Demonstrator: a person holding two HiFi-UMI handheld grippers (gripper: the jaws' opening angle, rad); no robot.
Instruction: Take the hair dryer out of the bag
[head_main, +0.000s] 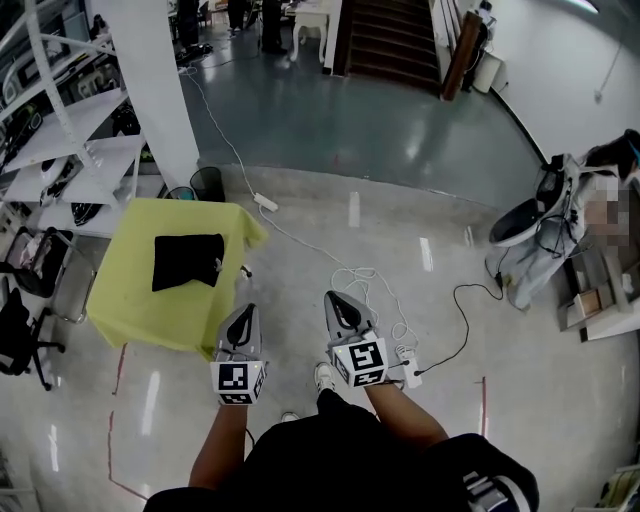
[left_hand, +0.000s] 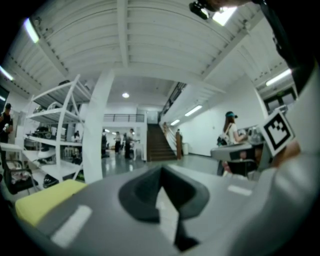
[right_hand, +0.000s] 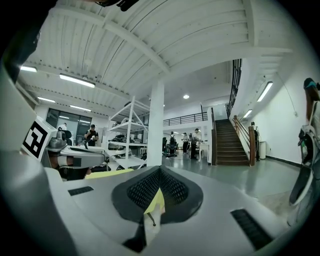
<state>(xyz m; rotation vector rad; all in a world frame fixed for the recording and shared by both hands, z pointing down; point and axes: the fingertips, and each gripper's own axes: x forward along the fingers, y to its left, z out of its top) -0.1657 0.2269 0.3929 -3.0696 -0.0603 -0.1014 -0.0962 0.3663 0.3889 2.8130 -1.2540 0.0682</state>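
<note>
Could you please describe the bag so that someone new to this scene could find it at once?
Find the white pillar; just on the near side of it stands a table draped in yellow cloth. The bag lies flat on top, the only large black, squarish shape on the yellow.

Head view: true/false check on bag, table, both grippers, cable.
1. The black bag lies on the yellow table. True.
2. The left gripper grips the bag. False: it is shut on nothing and apart from the bag.
3. The right gripper is open. False: it is shut and empty.
4. A white cable runs over the floor to the right of the table. True.
</note>
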